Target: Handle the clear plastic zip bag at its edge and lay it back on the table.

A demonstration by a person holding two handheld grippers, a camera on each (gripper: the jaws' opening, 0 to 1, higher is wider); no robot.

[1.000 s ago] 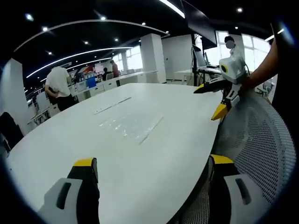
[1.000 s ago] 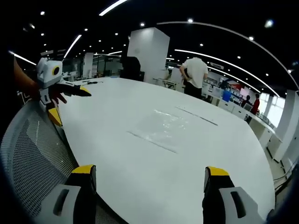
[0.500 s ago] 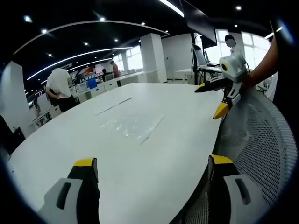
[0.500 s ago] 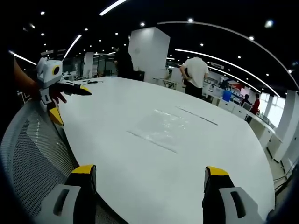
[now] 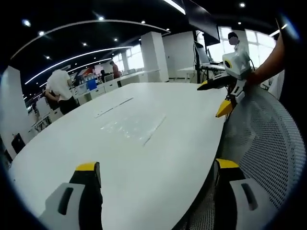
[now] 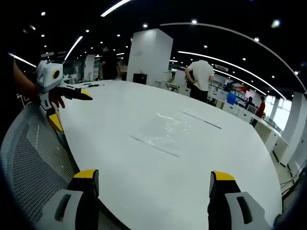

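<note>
Zip bag [image 5: 132, 126] flat on white table [image 5: 172, 158], nothing on it. Mesh chair back [image 5: 268, 148] at 3 o'clock. Left gripper [image 5: 153, 175] wide, empty; right gripper [image 6: 152, 183] wide, empty. Person [image 6: 200, 76] standing at 12 o'clock beyond table.

Colour-wise, your worktop [image 5: 158, 163] is plain glossy white, and the zip bag [image 5: 132, 127] ahead of your fingers is see-through, just shiny crinkle glints with a thin darker line along its edges. Your left gripper [image 5: 156, 179] has grey fingers [image 5: 86, 191] capped in yellow, and your right gripper [image 6: 153, 184] is the same. The chair back [image 6: 33, 153] beside your fingers is pale grey mesh with a fine dotted pattern. A person [image 6: 200, 76] past the bag wears a white top and dark trousers.
</note>
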